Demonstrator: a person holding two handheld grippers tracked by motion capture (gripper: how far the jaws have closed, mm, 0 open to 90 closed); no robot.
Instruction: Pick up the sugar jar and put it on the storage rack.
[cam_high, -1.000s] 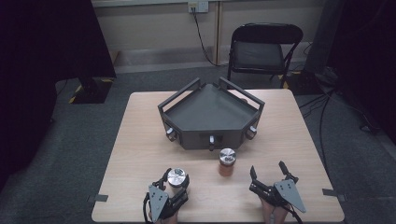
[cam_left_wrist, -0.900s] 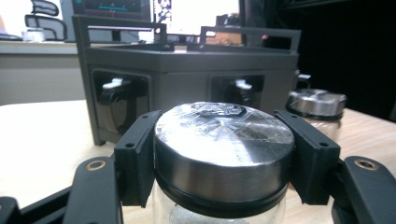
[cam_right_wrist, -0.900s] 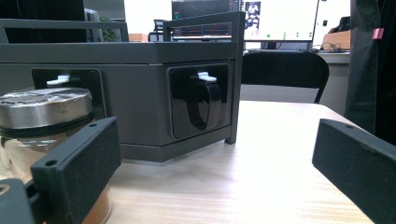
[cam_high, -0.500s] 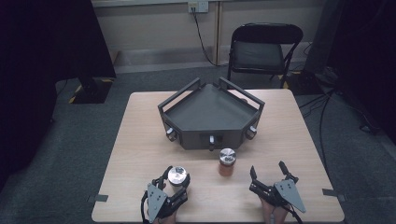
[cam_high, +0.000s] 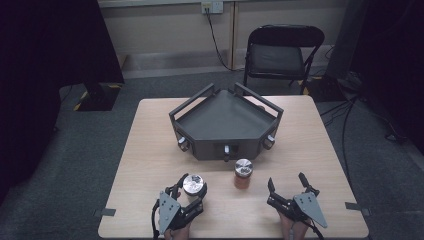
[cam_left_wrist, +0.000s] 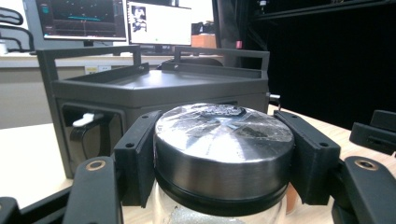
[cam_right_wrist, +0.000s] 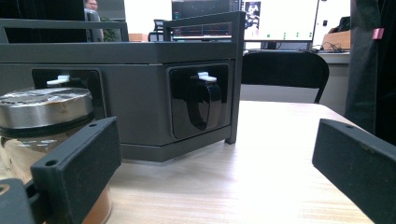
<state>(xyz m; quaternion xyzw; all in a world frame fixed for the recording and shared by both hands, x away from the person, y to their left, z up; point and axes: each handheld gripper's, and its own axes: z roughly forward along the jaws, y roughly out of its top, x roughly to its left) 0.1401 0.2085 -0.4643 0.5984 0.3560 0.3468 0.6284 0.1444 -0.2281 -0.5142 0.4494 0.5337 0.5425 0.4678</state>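
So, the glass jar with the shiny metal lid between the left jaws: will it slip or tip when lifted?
The glass jar probably stays upright: the pads clamp opposite sides of its metal lid. The smooth lid may slip, though. Glass looks breakable.

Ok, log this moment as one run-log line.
left gripper: shut on left jar lid | right gripper: open, empty | right jar: free on table

A light wood grain is shown on the table (cam_high: 150, 150). The tray (cam_high: 225, 120) is coloured dark grey. Silver lids are seen on both jars (cam_high: 243, 172), and brown contents in one.
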